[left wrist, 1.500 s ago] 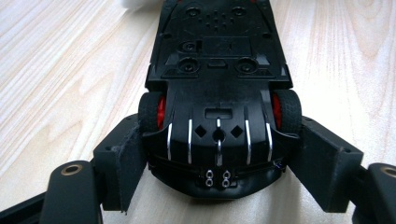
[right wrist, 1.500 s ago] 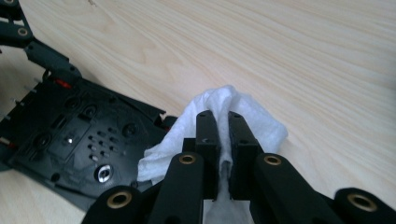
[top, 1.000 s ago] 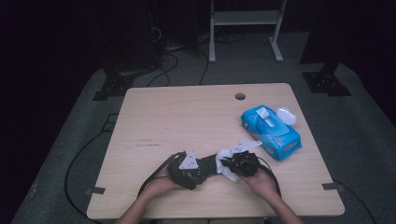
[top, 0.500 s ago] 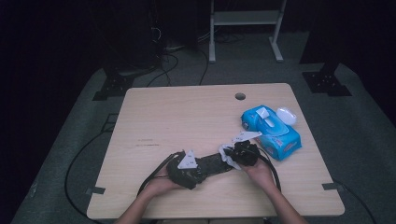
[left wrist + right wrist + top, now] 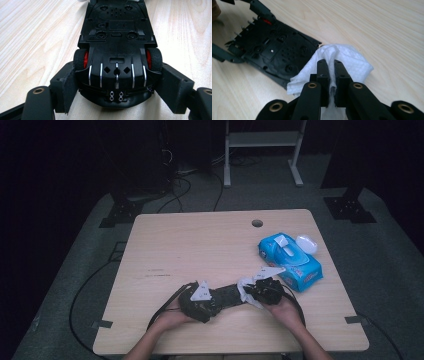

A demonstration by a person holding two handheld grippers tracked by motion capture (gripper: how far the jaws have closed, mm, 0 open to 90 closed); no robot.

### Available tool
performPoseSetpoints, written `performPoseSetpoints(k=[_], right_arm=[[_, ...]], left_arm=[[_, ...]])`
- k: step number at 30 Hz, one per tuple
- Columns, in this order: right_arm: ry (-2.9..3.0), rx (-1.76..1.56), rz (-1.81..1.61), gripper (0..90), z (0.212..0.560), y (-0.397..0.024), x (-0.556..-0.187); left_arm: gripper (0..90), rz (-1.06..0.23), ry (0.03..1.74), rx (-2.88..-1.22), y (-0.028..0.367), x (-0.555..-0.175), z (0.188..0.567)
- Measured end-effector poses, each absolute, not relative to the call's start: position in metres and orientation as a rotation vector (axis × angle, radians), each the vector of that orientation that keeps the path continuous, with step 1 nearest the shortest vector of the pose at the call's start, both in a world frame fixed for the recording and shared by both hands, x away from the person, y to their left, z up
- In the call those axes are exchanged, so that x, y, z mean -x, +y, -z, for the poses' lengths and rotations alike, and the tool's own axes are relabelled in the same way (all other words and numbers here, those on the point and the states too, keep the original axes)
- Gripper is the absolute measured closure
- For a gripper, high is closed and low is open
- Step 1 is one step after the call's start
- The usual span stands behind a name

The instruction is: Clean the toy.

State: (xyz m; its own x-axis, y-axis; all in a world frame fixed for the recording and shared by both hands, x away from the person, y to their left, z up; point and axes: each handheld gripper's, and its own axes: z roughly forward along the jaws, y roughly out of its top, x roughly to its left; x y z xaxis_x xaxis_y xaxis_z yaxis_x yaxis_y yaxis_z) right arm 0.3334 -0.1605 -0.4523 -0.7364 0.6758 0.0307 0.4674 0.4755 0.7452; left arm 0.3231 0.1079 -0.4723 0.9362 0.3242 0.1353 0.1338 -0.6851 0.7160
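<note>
A black toy car (image 5: 117, 53) with red wheel hubs lies upside down on the wooden table (image 5: 200, 245), its flat underside facing up. My left gripper (image 5: 117, 93) is shut on the car's end, one jaw pressing each side by the wheels. My right gripper (image 5: 331, 67) is shut on a white wet wipe (image 5: 347, 58), which lies against the other end of the car (image 5: 269, 47). In the high view both grippers, the left (image 5: 200, 300) and the right (image 5: 262, 289), sit near the table's front edge with the car (image 5: 227, 295) between them.
A blue pack of wet wipes (image 5: 290, 260) with its white lid flipped open lies at the right side of the table, just behind my right gripper. A cable hole (image 5: 257, 223) is near the far edge. Cables trail off the front left.
My right gripper with the wipe slid from the car's end towards the wipe pack and has come back against the car. The left gripper and car have stayed put.
</note>
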Motion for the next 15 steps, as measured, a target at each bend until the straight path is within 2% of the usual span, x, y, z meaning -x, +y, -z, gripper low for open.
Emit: performPoseSetpoints(k=[9, 15], right_arm=[[2.501, -0.888, -1.182, 84.4, 0.45, -0.143, -0.318], [2.456, -0.978, -1.136, 84.4, 0.454, -0.162, -0.328]], left_arm=[[24.4, -0.32, 0.328, -2.334, 0.107, -0.323, 0.473], [24.5, -0.319, 0.328, -2.322, 0.108, -0.323, 0.472]])
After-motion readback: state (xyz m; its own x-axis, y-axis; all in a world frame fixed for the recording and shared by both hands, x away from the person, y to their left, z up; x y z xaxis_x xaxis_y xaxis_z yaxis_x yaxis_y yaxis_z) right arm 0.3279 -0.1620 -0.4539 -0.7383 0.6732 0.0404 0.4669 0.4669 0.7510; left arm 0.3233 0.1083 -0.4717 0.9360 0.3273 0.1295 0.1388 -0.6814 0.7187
